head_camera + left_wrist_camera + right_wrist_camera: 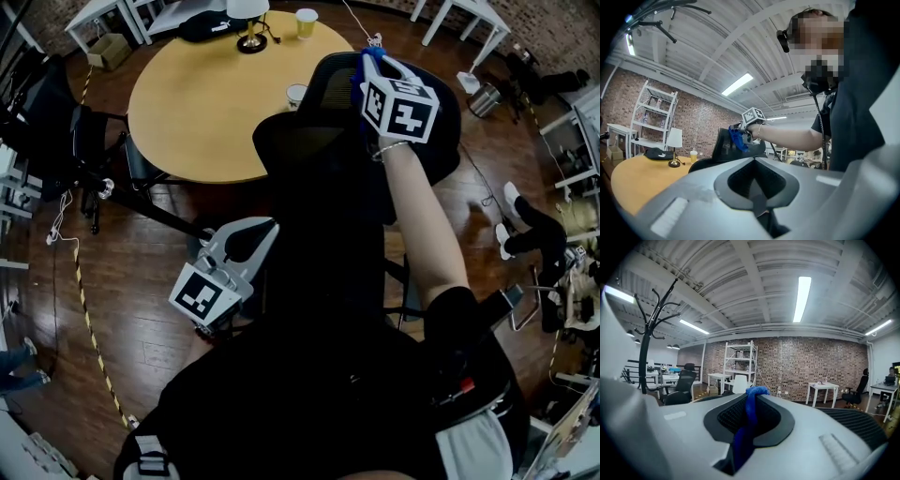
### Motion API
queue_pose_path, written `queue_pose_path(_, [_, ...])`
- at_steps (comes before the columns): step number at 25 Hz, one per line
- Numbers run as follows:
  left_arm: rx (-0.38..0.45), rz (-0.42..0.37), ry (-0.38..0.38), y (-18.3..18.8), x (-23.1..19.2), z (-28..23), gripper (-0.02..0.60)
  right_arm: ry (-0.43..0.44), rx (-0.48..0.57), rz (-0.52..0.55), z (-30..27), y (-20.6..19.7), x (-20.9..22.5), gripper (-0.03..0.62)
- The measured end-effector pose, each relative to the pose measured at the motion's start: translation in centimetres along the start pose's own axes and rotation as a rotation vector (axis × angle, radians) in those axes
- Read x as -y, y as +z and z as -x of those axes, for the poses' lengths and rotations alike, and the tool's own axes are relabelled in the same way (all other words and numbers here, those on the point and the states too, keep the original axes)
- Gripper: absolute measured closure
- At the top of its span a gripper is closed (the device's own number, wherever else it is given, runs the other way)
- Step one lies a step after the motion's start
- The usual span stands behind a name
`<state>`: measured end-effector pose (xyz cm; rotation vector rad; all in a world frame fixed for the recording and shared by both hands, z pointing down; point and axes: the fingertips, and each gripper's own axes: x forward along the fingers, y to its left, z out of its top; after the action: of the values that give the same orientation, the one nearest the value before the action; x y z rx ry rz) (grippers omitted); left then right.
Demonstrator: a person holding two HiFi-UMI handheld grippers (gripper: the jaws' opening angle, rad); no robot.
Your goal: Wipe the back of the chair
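The right tool [373, 58] is clenched on a blue cloth [749, 420], which runs up between its jaws and bunches over their tips. The head view and the left gripper view put that cloth at the top edge of the black mesh chair back [333, 94]; whether it presses on the mesh I cannot tell. The right gripper view shows only a strip of that mesh at its lower right. The left tool [267, 230] hangs low beside the chair's seat, apart from the chair. Its own view shows the jaws closed together with nothing between them.

The chair stands pulled up to a round wooden table [178, 112], with its back toward the person. On the table's far side stand a lamp [249, 19] and a yellow cup [306, 22], with a black bag [211, 25] beside them. A pale cup [296, 95] stands near the chair. The floor [141, 281] is dark polished wood, crossed by a yellow-and-black tape line [89, 323].

Only the gripper views show the room's height. There is a red brick wall [811, 366], a white shelf rack [739, 359] and a black coat stand [647, 333]. A long ceiling light [803, 294] hangs under pale beams.
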<state>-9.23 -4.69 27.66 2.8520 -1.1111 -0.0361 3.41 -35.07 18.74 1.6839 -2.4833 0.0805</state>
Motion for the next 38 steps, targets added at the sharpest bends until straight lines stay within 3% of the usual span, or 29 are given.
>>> queue_pose_path(12, [0.009, 0.002, 0.097, 0.1, -1.4, 4.9, 0.578, 0.164, 0.047, -0.079, -0.7, 1.4, -8.2, 0.559])
queue_pose_path(15, [0.016, -0.004, 0.1, 0.3, -0.8, 5.4, 0.578, 0.269, 0.069, -0.074, -0.1, 1.6, -11.0, 0.559])
queue_pose_path(17, [0.019, -0.007, 0.098, 0.4, -0.5, 5.4, 0.578, 0.347, 0.133, -0.053, 0.9, 2.4, -12.7, 0.559])
queue_pose_path(20, [0.02, -0.004, 0.088, 0.7, -0.1, 5.2, 0.578, 0.371, 0.28, -0.056, 4.2, 4.1, -12.3, 0.559])
queue_pose_path(23, [0.009, -0.001, 0.056, 0.4, 0.7, 4.2, 0.578, 0.332, 0.366, -0.071, 9.0, 5.0, -8.6, 0.559])
queue_pose_path(26, [0.006, 0.004, 0.016, 0.2, 1.4, 2.4, 0.578, 0.242, 0.387, -0.041, 13.5, 5.1, -2.9, 0.559])
queue_pose_path(32, [0.043, 0.005, -0.065, 0.4, 3.2, -1.6, 0.578, -0.018, 0.239, 0.068, 17.4, 1.0, 8.6, 0.559])
queue_pose_path(38, [0.047, 0.022, -0.104, -0.6, 5.0, -3.7, 0.578, -0.11, 0.137, 0.179, 15.0, -3.1, 11.7, 0.559])
